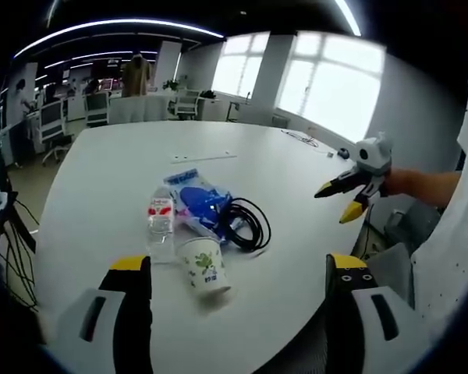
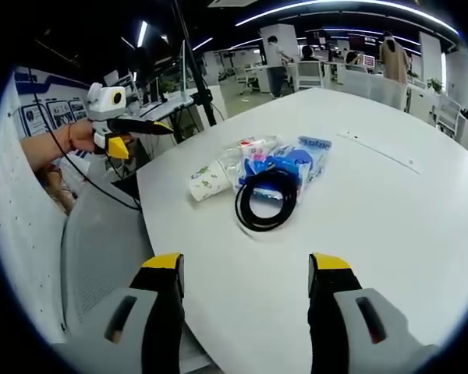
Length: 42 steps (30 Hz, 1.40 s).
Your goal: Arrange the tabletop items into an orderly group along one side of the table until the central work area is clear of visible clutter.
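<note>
I hold the left gripper (image 1: 238, 269) with jaws wide, gripping nothing, above the white table (image 1: 125, 167). The right gripper (image 2: 246, 269) is likewise spread wide and unloaded. Ahead, grouped near the table edge, lie a paper cup (image 1: 204, 267) on its side, a water bottle (image 1: 161, 224), a blue packet (image 1: 199, 199) and a coiled black cable (image 1: 244, 224), mutually touching.
</note>
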Available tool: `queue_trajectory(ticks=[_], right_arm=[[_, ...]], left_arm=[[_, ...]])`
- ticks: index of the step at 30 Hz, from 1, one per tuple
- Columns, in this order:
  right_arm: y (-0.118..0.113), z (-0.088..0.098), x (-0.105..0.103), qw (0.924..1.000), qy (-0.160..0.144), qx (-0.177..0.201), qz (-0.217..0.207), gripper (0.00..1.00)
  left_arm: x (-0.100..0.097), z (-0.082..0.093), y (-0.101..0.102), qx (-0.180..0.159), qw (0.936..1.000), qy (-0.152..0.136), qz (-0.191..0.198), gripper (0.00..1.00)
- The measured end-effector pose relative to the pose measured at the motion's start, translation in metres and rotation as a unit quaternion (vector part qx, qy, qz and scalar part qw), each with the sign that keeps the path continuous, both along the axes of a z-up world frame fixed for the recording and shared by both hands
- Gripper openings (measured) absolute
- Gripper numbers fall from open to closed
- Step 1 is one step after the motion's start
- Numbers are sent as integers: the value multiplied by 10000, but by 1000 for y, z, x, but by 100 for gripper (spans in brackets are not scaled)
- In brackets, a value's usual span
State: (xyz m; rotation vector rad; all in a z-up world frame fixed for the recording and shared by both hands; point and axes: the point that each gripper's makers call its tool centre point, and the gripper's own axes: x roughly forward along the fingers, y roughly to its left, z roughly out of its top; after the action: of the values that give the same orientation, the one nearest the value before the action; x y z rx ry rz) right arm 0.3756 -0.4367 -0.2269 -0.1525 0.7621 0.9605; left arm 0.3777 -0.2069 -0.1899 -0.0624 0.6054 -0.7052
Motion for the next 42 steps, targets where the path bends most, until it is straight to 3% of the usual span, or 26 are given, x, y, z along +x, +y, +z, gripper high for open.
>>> queue_trajectory(ticks=[42], right_arm=[[28,-2,44,9997,-35,108,204,63]], left_arm=[[45,-10,-32,-67,9989,45,-467,95]])
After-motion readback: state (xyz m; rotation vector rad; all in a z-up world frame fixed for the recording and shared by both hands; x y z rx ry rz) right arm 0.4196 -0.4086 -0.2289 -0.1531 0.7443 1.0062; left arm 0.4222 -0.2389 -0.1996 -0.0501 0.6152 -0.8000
